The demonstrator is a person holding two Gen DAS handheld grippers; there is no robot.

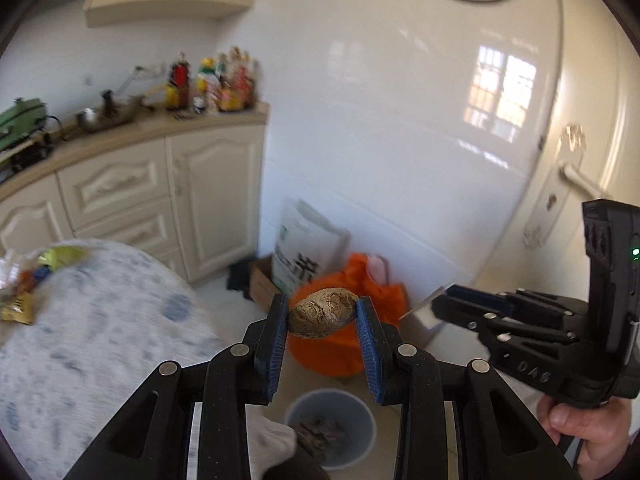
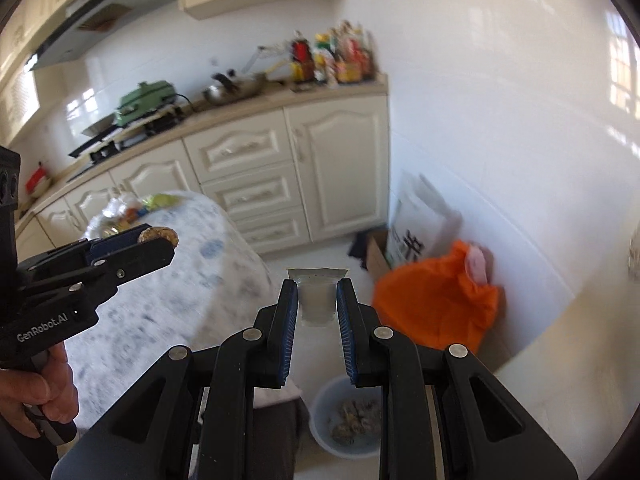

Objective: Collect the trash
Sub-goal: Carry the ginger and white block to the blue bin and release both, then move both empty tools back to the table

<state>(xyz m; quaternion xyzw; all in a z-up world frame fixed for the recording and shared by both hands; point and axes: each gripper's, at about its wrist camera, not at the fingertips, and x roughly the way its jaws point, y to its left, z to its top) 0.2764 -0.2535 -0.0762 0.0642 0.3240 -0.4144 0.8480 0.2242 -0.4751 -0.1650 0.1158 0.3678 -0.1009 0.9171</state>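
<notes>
My left gripper [image 1: 323, 312] is shut on a brown, wrinkled nut shell [image 1: 322, 312], held in the air off the table edge. The same shell [image 2: 158, 235] shows in the right wrist view between the left gripper's tips [image 2: 154, 240]. My right gripper [image 2: 317, 292] is shut on a small clear plastic wrapper [image 2: 317, 294]; in the left wrist view that gripper [image 1: 444, 300] is at the right with the wrapper [image 1: 426, 304] sticking out. A small grey bin [image 1: 332, 426] with scraps inside stands on the floor below both grippers; it is the pale bin [image 2: 348, 416] in the right wrist view.
A table with a blue-and-white cloth [image 1: 92, 344] carries several snack wrappers [image 1: 24, 284] at its far left. An orange bag [image 1: 352, 344], a white sack [image 1: 308, 244] and a cardboard box stand by the wall. Cream kitchen cabinets [image 2: 280, 172] run behind. A door [image 1: 580, 160] is at the right.
</notes>
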